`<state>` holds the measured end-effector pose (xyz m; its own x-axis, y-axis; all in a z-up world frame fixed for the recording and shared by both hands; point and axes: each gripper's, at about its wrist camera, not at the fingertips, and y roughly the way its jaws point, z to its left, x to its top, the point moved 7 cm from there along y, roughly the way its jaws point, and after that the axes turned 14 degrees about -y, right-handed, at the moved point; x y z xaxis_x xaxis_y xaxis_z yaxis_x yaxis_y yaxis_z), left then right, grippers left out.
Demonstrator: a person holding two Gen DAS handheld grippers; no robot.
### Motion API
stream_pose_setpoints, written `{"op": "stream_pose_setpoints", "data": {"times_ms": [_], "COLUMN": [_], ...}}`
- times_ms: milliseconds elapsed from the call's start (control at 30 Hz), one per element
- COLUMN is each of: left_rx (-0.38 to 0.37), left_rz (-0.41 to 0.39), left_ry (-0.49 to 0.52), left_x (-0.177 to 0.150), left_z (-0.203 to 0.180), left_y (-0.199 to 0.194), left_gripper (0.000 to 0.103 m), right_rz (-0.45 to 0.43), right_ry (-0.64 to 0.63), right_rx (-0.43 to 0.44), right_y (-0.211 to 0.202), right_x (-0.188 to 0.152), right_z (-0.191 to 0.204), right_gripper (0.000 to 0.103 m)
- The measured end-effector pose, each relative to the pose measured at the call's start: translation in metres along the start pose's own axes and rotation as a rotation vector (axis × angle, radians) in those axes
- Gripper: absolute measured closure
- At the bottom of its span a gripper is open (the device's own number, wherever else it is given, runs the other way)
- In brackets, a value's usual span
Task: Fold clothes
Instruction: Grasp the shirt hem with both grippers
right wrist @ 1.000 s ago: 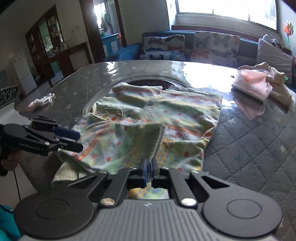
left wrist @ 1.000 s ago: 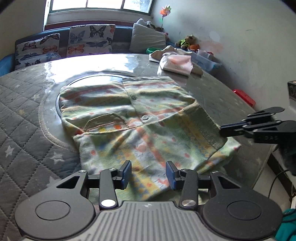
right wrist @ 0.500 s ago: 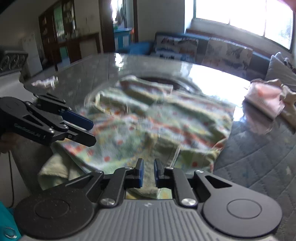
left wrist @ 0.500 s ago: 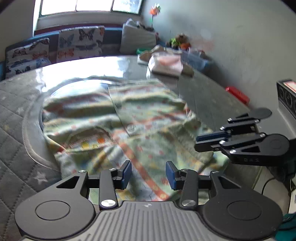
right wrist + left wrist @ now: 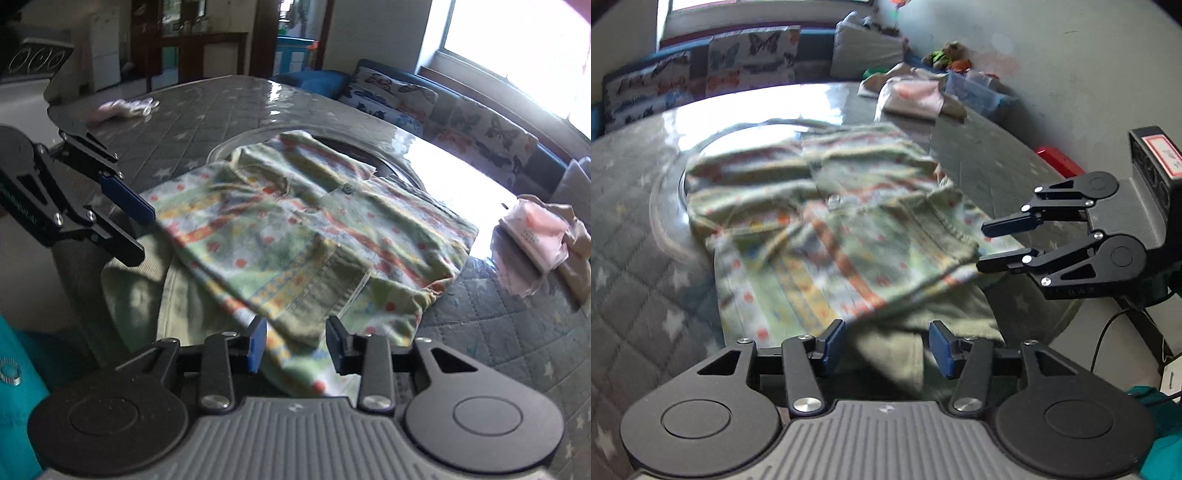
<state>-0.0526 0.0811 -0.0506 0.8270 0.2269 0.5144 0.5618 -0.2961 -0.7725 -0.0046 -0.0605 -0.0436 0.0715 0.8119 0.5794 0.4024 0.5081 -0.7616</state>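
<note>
Both tongs gape over the green patterned button-up shirt (image 5: 295, 236).

The shirt lies at the quilted grey tabletop's (image 5: 498, 332) near edge, hem hanging over. The left tongs (image 5: 886, 345) and right tongs (image 5: 295, 341) hover level above that hem, side by side, holding nothing.
</note>
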Motion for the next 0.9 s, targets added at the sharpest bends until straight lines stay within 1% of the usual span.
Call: {"op": "stream_pose_setpoints", "data": {"times_ms": [100, 200, 300, 367, 433, 533, 667, 767, 900], "left_rx": [-0.024, -0.022, -0.026, -0.029, -0.034, -0.072, -0.122, -0.164, -0.179], "left_rz": [0.023, 0.047, 0.055, 0.060, 0.058, 0.032, -0.013, -0.022, -0.027], "left_ry": [-0.034, -0.051, -0.068, -0.079, -0.086, -0.111, -0.126, -0.169, -0.222], "left_x": [-0.007, -0.012, -0.011, -0.011, -0.009, 0.004, 0.024, 0.039, 0.055], "left_z": [-0.002, -0.003, -0.003, -0.002, -0.001, 0.002, 0.004, 0.009, 0.018], "left_y": [-0.002, 0.002, 0.005, 0.007, 0.007, -0.001, -0.009, -0.010, -0.006], "left_gripper": [0.048, 0.048, 0.050, 0.059, 0.076, 0.085, 0.088, 0.088, 0.089], "right_rz": [0.010, 0.021, 0.023, 0.010, -0.009, -0.042, -0.092, -0.139, -0.185], "right_ry": [-0.046, -0.082, -0.151, -0.204, -0.246, -0.291, -0.298, -0.303, -0.285], "right_rx": [-0.008, -0.008, -0.020, -0.031, -0.030, -0.033, -0.025, -0.013, 0.020], "right_y": [-0.004, -0.006, -0.007, -0.008, -0.008, -0.006, 0.001, 0.005, 0.008], "right_x": [-0.006, -0.013, -0.018, -0.019, -0.019, -0.017, -0.014, -0.009, -0.009], "right_z": [0.007, 0.013, 0.023, 0.032, 0.039, 0.047, 0.048, 0.047, 0.045], "right_gripper": [0.062, 0.060, 0.057, 0.052, 0.052, 0.048, 0.047, 0.046, 0.045]}}
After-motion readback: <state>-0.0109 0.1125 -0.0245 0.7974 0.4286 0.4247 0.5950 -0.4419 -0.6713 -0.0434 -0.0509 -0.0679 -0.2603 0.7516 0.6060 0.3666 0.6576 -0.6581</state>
